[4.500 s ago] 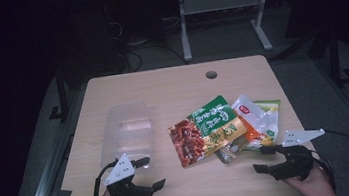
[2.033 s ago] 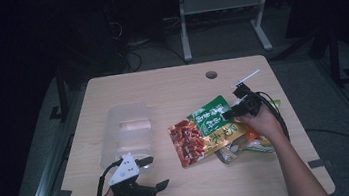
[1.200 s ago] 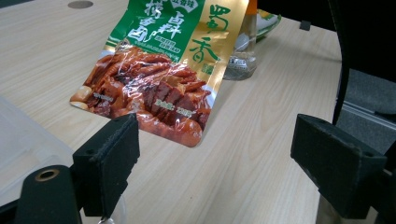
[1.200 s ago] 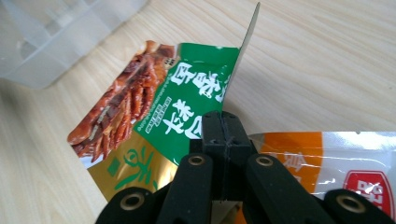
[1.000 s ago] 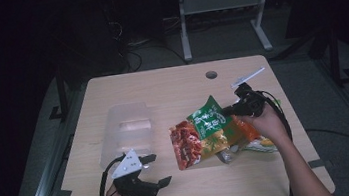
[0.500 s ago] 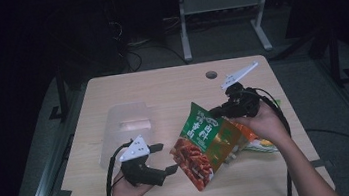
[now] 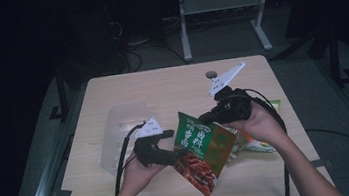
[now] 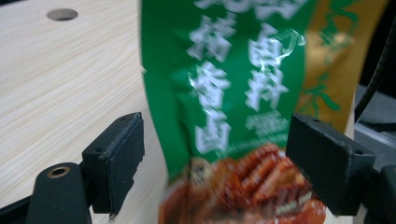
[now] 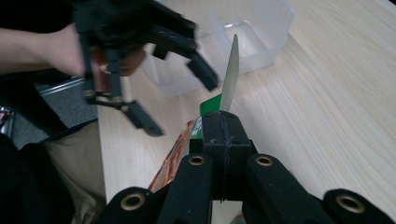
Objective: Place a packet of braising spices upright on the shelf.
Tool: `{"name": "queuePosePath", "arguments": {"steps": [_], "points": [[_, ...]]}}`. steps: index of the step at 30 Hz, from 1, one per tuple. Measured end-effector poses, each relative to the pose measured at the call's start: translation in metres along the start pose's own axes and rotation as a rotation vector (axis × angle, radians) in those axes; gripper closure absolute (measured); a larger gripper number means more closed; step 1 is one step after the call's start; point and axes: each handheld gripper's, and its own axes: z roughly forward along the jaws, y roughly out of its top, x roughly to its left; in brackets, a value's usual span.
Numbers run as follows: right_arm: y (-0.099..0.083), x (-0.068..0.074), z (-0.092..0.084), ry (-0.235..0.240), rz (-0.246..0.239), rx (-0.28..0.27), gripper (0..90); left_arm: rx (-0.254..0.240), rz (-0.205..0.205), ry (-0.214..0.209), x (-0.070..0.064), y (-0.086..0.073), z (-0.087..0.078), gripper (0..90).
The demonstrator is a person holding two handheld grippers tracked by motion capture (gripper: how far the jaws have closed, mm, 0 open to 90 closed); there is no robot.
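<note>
A green-and-red snack packet (image 7: 201, 150) hangs in the air over the table's front middle. My right gripper (image 7: 207, 118) is shut on its top edge; in the right gripper view the jaws (image 9: 223, 133) pinch the packet (image 9: 229, 74) seen edge-on. From the left, my left gripper (image 7: 174, 144) comes up to the packet's lower part. In the left gripper view the two pads (image 8: 123, 158) stand wide apart with the packet (image 8: 224, 93) in the gap between them, touching neither. The left gripper (image 9: 180, 100) also appears open in the right gripper view.
A clear plastic container (image 7: 121, 132) stands on the wooden table (image 7: 161, 87) to the left of my left hand. Other snack packets (image 7: 261, 142) lie under my right hand. A round hole (image 7: 210, 75) sits near the table's far edge.
My right gripper has lifted the green-and-red packet off the table and swung it left. My left gripper has risen and moved right until its open jaws straddle the packet.
</note>
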Motion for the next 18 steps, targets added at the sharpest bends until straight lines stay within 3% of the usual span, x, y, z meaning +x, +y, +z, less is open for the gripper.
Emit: {"name": "queuePosePath", "arguments": {"steps": [3, 4, 5, 6, 8, 12, 18], "points": [[0.002, 0.004, 0.000, 0.016, -0.017, 0.007, 89.9, 0.011, -0.046, -0.030, 0.007, 0.005, 0.006, 23.5], [0.004, 0.007, 0.001, 0.022, -0.028, 0.014, 89.9, 0.019, -0.062, -0.053, 0.010, 0.006, 0.008, 32.5], [0.004, 0.007, 0.001, 0.022, -0.028, 0.014, 89.9, 0.029, -0.073, -0.102, 0.013, 0.008, 0.011, 32.5], [0.006, 0.009, 0.003, 0.021, -0.037, 0.023, 89.9, 0.030, -0.077, -0.117, 0.014, 0.008, 0.011, 46.6], [0.006, 0.009, 0.005, 0.016, -0.047, 0.036, 89.9, 0.049, -0.086, -0.112, 0.015, 0.008, 0.012, 53.5], [0.004, 0.008, 0.005, 0.007, -0.054, 0.042, 89.9, 0.049, -0.127, -0.173, 0.023, 0.007, 0.009, 72.7], [0.005, 0.008, 0.004, 0.004, -0.046, 0.028, 89.9, 0.017, -0.123, -0.176, 0.023, 0.005, 0.003, 84.0]]}}
